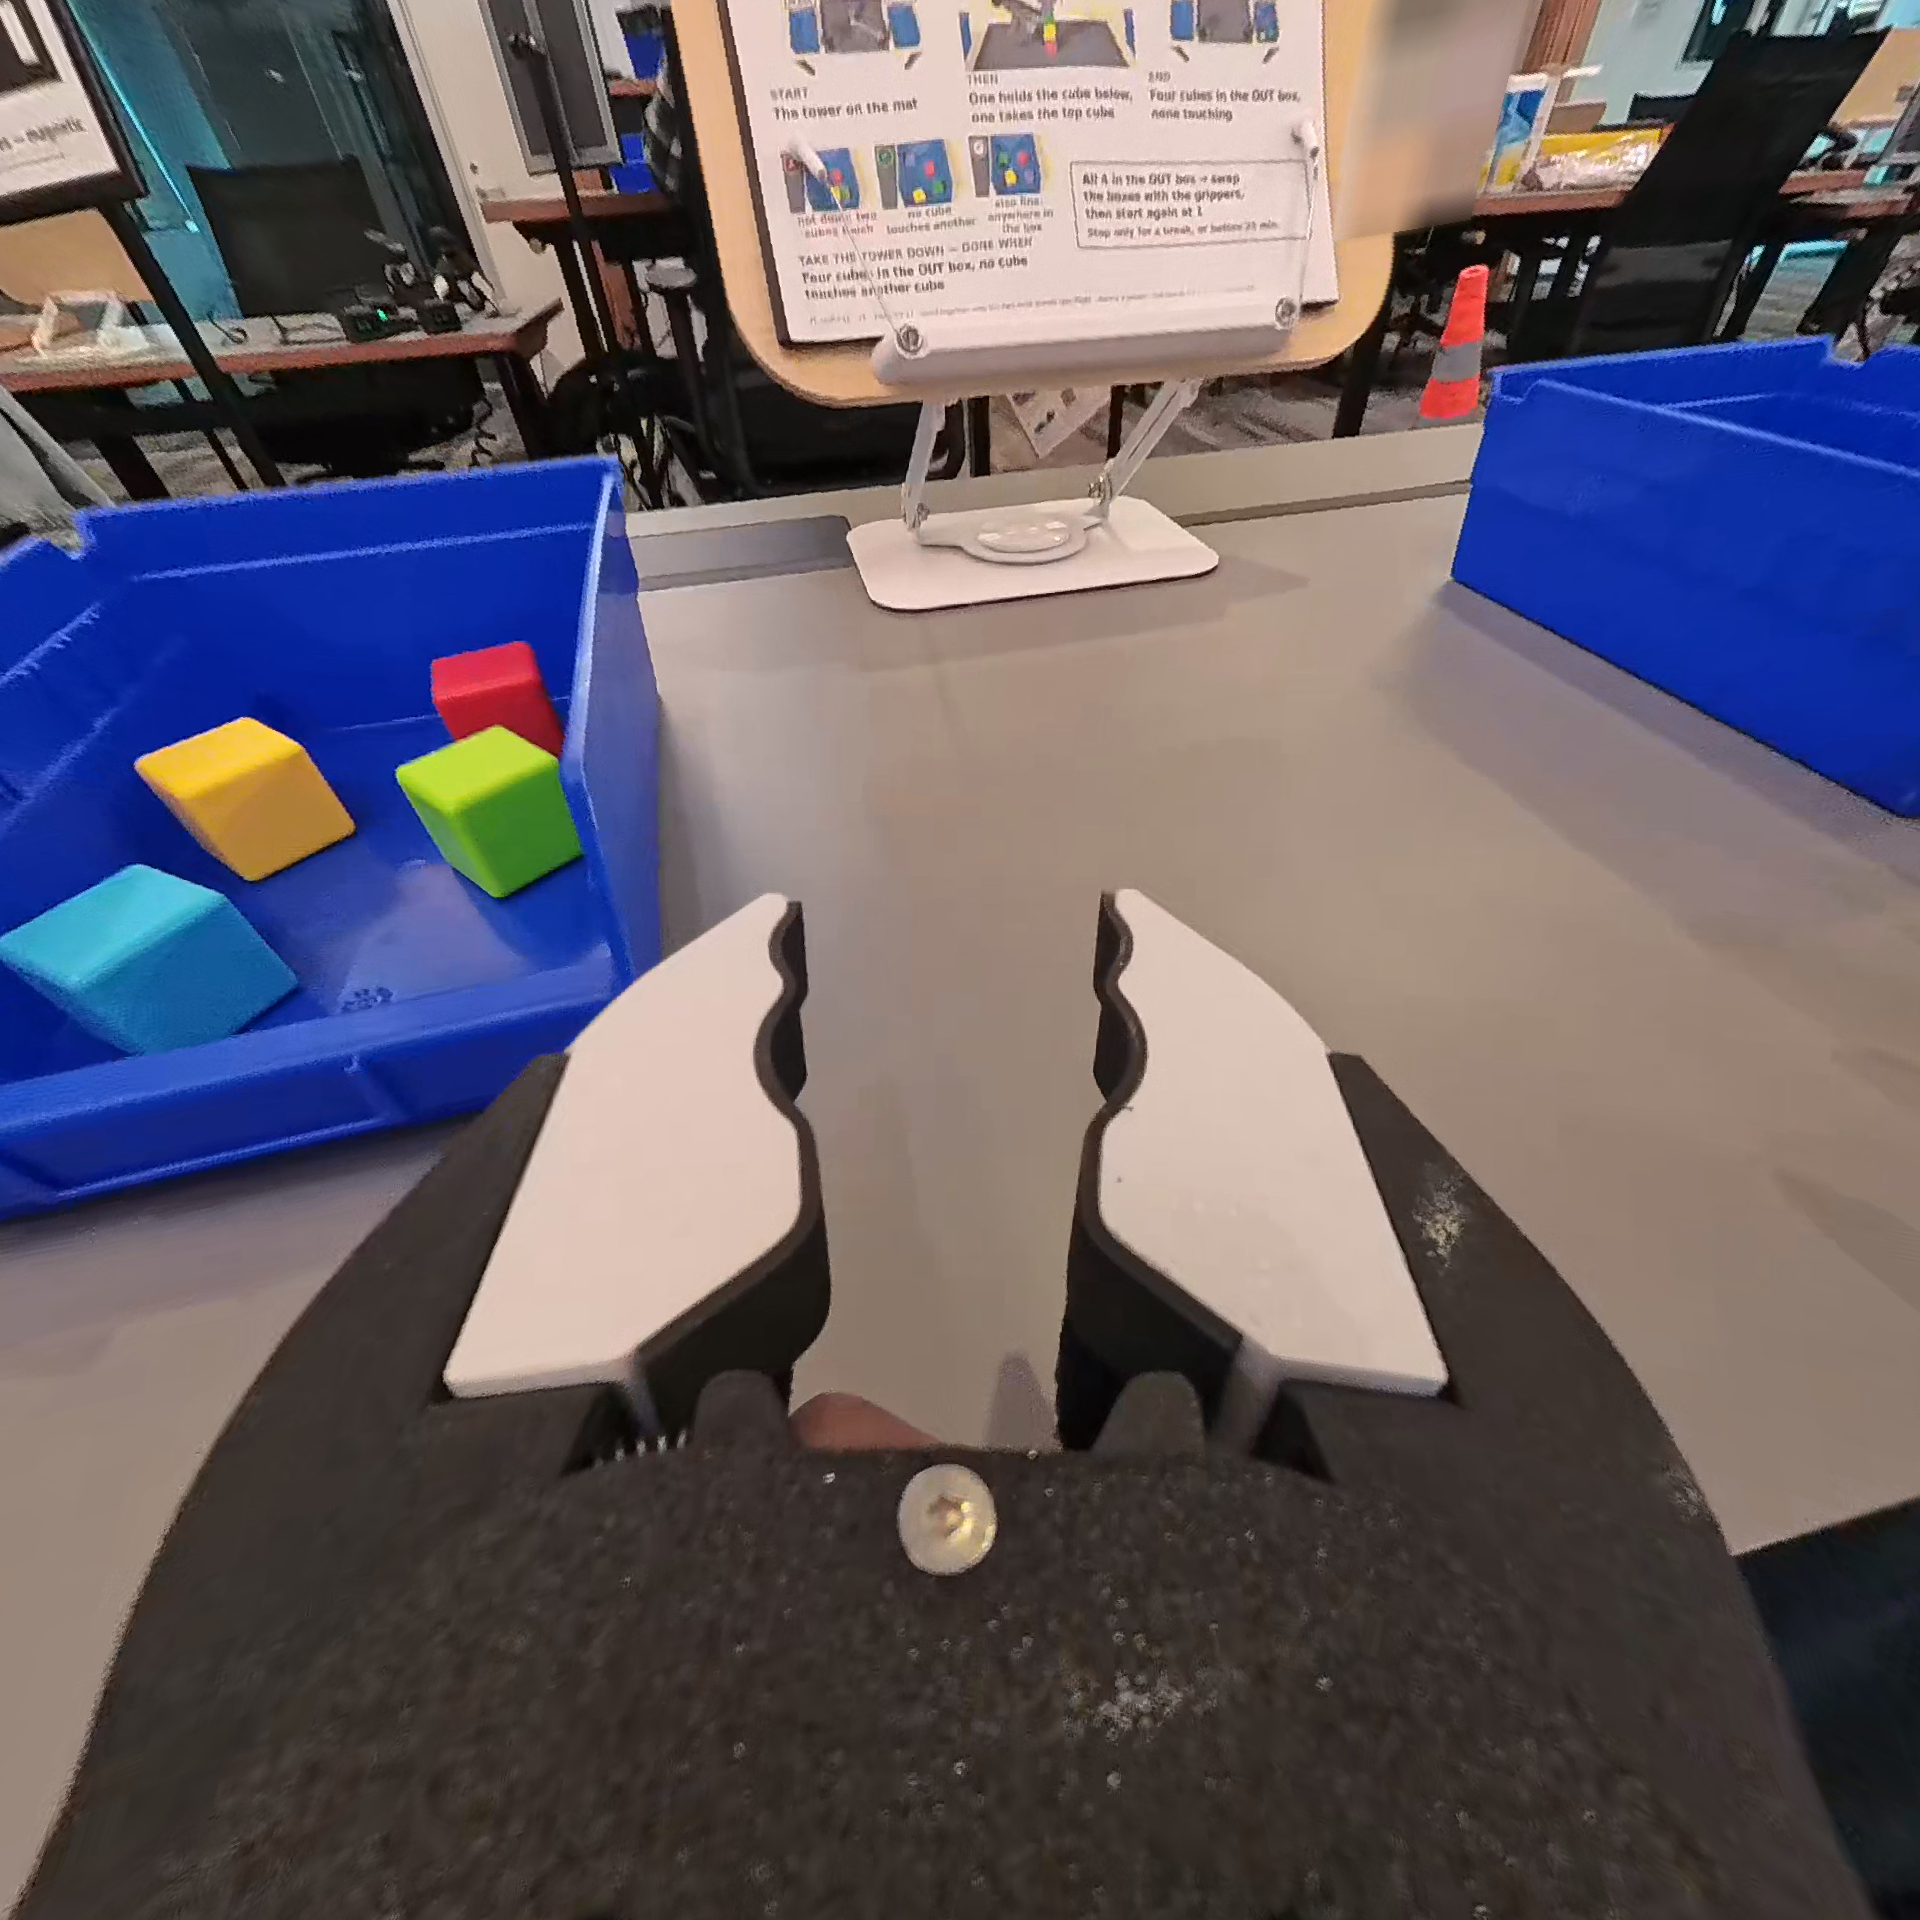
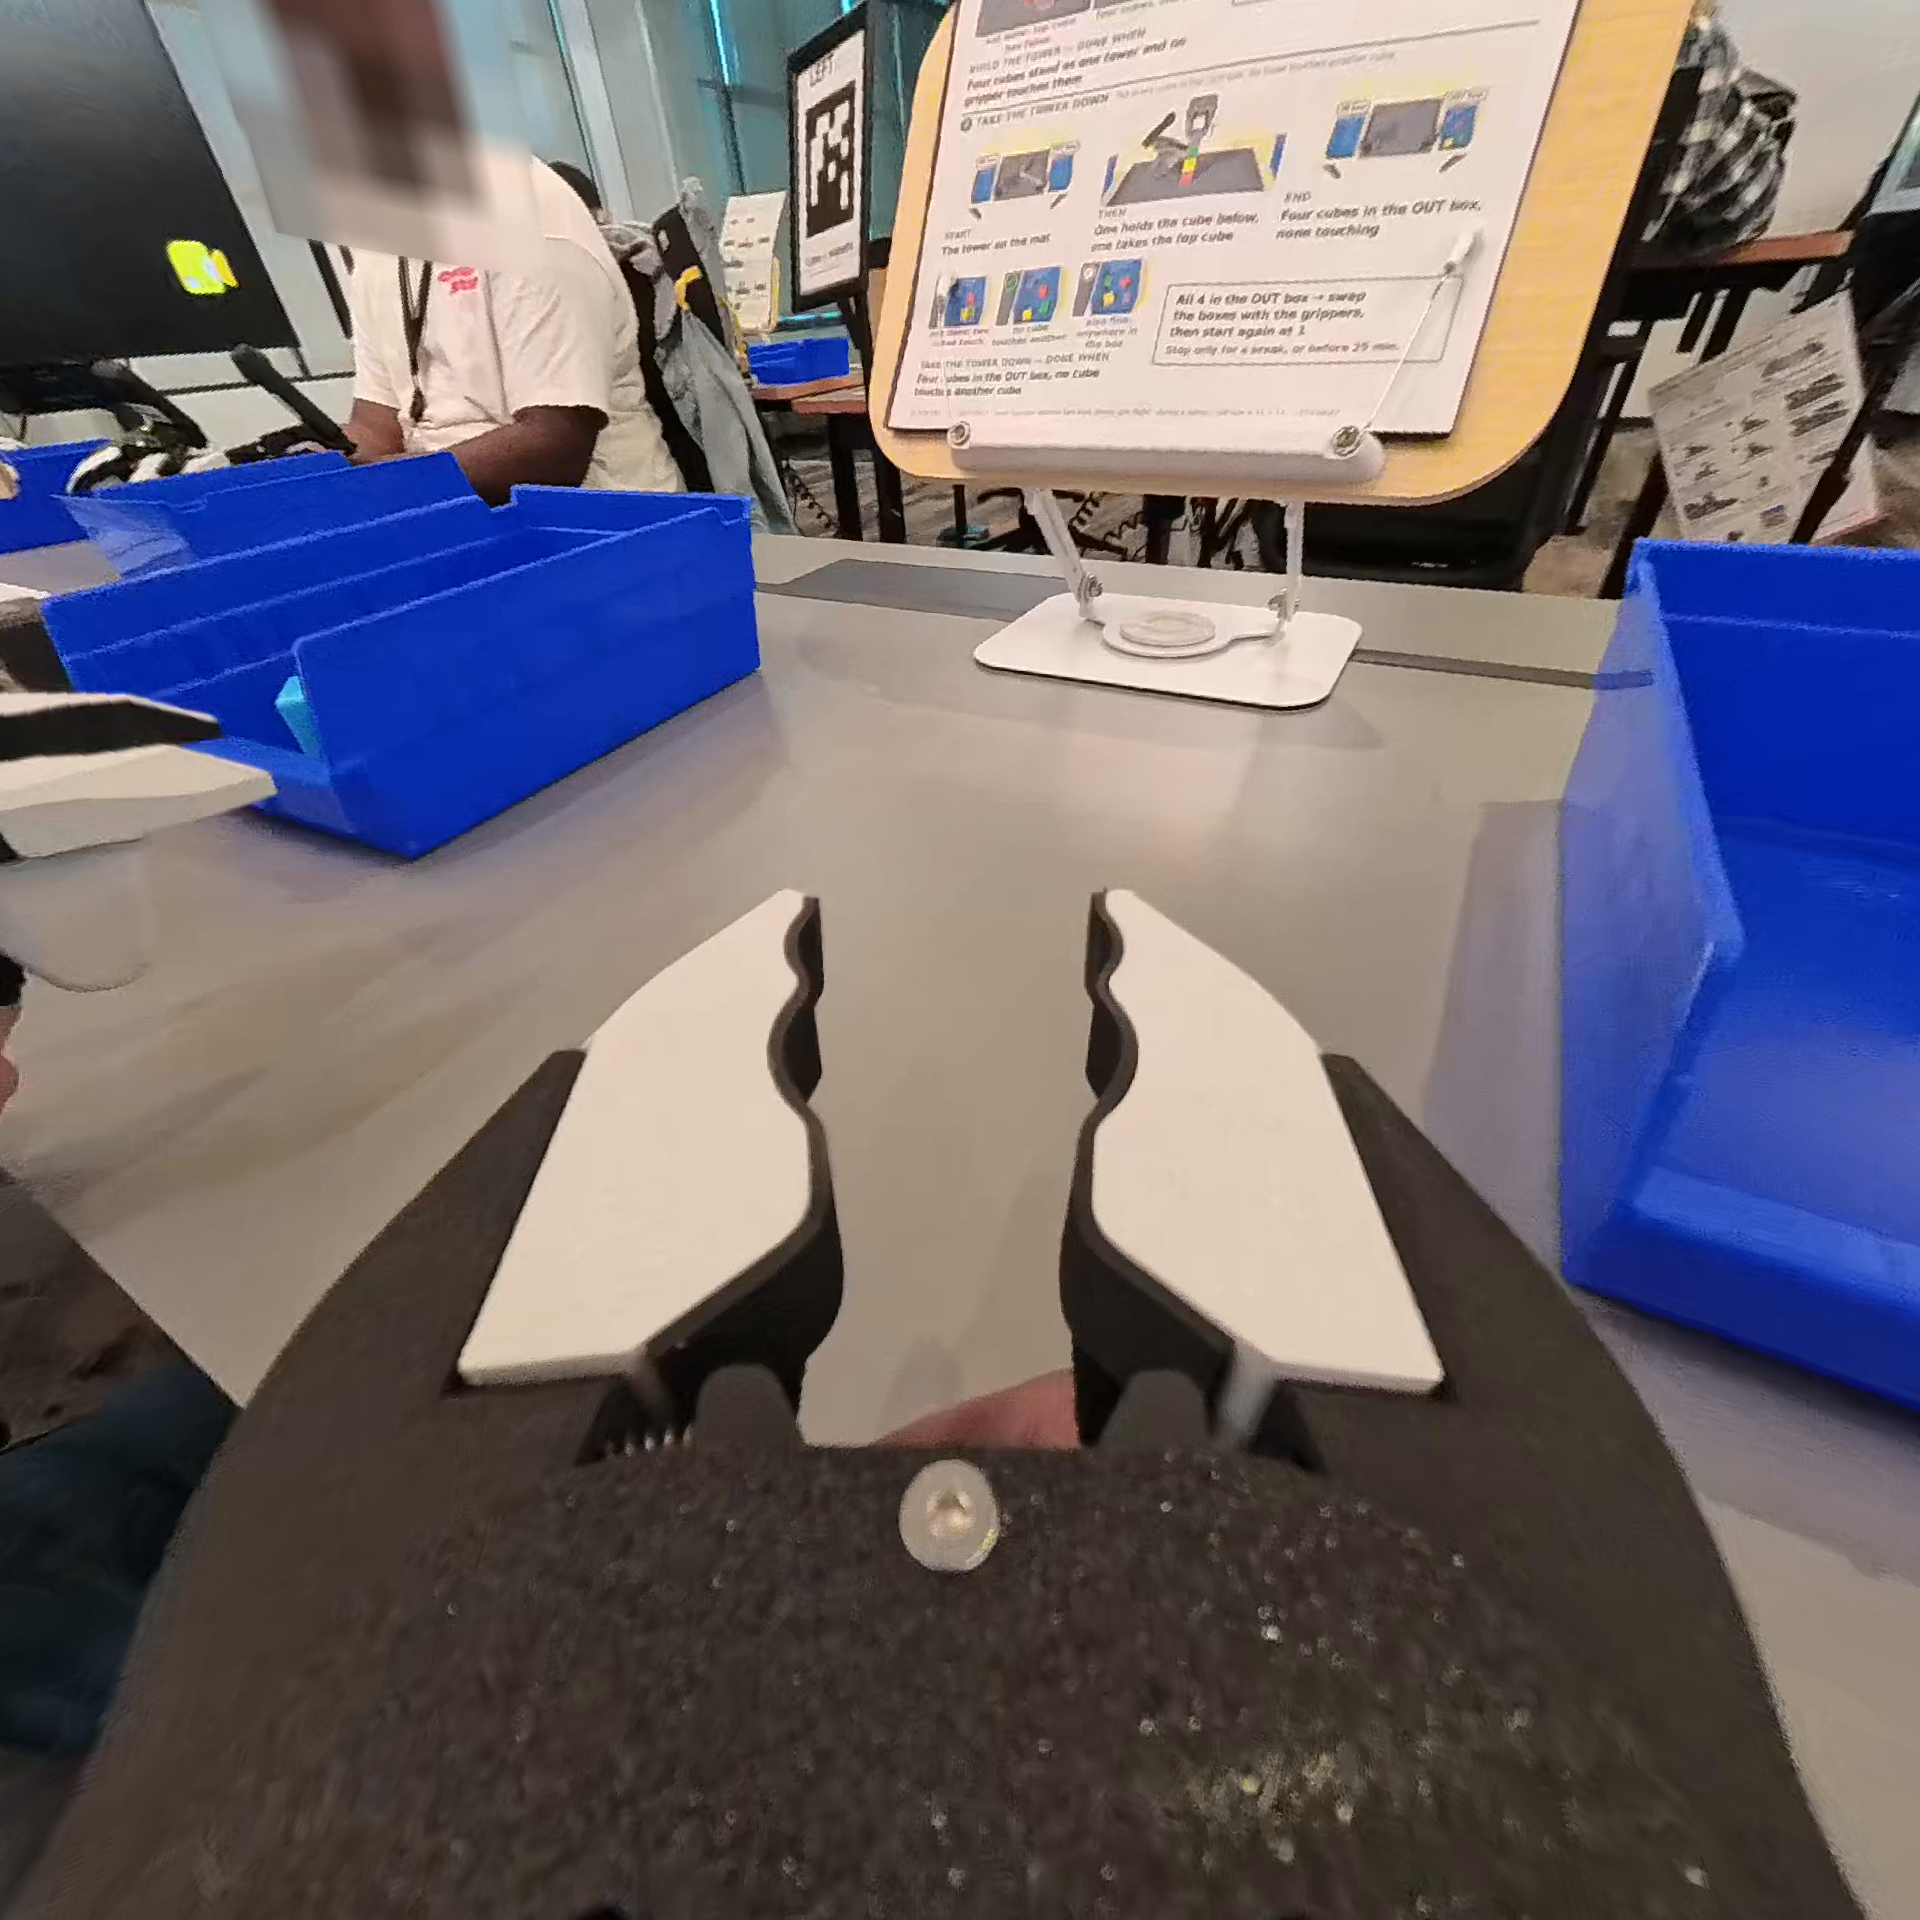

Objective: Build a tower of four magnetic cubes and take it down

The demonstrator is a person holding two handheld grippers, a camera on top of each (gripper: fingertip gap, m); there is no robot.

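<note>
The left hand-held gripper [image 1: 948, 925] hovers over the bare grey table [image 1: 1143, 831], its two white fingers [image 1: 665, 1122] spread well apart with nothing between them. The right hand-held gripper [image 2: 951, 925] is in the same state: fingers [image 2: 1236, 1143] wide apart, empty, above the middle of the table [image 2: 935, 810].

All four cubes lie in the left bin [image 1: 312, 1081], a blue plastic box just left of the left gripper. The blue cube [image 1: 145, 956] sits nearest the front wall, the yellow cube [image 1: 244, 795] behind it, the green cube [image 1: 488, 805] to the right near the bin's right wall, and the red cube [image 1: 494, 691] farthest back against that wall. Blue and yellow stand apart from the others. The green cube overlaps the red one in the left wrist view, so I cannot tell whether those two touch. No cube is stacked on another.

In the right wrist view the same bin [image 2: 468, 665] shows from its side, with only a corner of the blue cube [image 2: 294, 712] visible through the notch in its front; the tips of the left gripper [image 2: 114, 769] enter at the left edge. The right bin [image 2: 1652, 1039], also blue, stands at the table's right side, and the part of its floor that shows holds nothing.

At the far edge of the table a white stand [image 1: 1029, 551] carries a wooden board [image 1: 1039, 353] with a printed sheet [image 1: 1039, 156]. Beyond it are other tables, an orange cone [image 1: 1458, 343], and a person in a white shirt [image 2: 488, 332].
</note>
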